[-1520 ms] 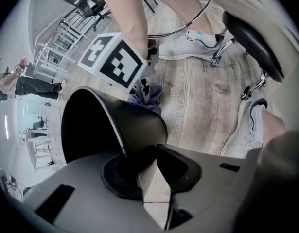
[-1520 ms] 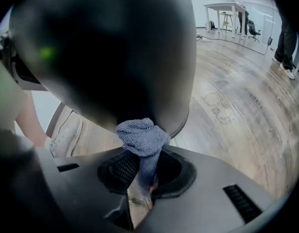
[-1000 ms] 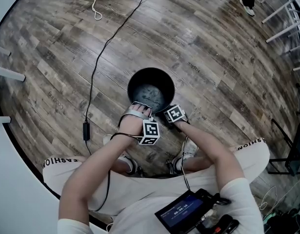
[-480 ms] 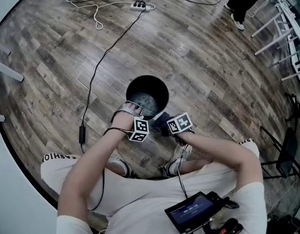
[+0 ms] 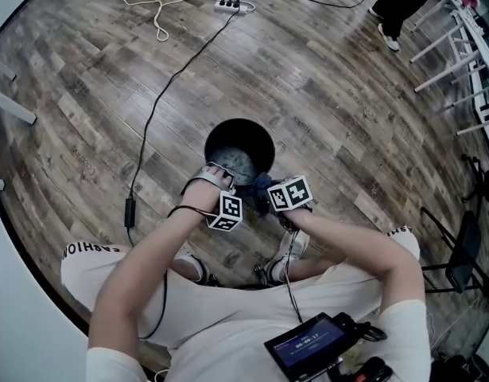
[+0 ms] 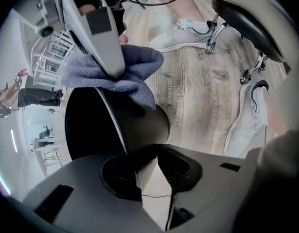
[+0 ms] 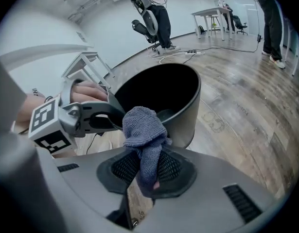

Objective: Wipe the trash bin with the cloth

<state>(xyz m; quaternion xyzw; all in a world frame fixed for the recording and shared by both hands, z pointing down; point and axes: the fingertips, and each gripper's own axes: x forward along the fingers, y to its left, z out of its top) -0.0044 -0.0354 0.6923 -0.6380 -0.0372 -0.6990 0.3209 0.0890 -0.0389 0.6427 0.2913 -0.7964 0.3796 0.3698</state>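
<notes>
One trash bin (image 5: 240, 121), mouth upward

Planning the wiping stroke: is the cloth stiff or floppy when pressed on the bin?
Probably floppy: the cloth bunches and folds over where the right gripper pinches it. Likely light and not slippery, judging by its knitted, fuzzy texture.

**Cloth lifted out of the bin**

A second ago the right gripper (image 5: 266, 197) reached into the trash bin (image 5: 239, 130) at its 5 o'clock rim, with the cloth out of sight. It has since risen clear. The blue cloth (image 5: 258, 189) now shows bunched in its clamped jaws, just outside that rim. At the 7 o'clock rim, the left gripper (image 5: 220, 177) has just been closing its jaws, with the bin's wall between them.
</notes>
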